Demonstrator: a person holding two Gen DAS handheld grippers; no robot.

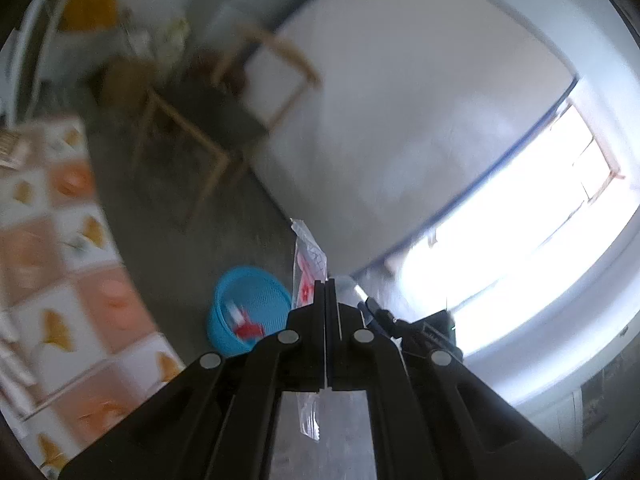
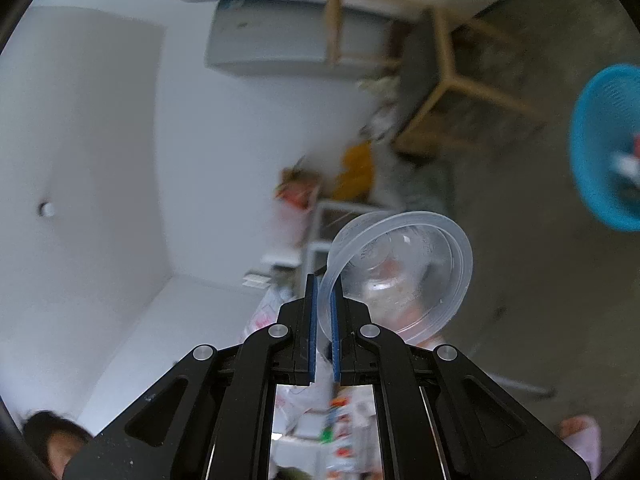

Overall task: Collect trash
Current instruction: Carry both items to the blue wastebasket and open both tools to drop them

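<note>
In left hand-held gripper [image 1: 326, 286]: wrapper [image 1: 308, 264], print unreadable.

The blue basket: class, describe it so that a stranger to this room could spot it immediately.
Start at the grey concrete floor beside the patterned tablecloth. The blue basket stands there, past the wooden chair. It is the only bright blue thing around, a round mesh basket with red and white scraps inside.

Black linkage arms, silver round rivets, blue-padded fingers [image 2: 313, 320], black fingers [image 1: 319, 300]
</note>
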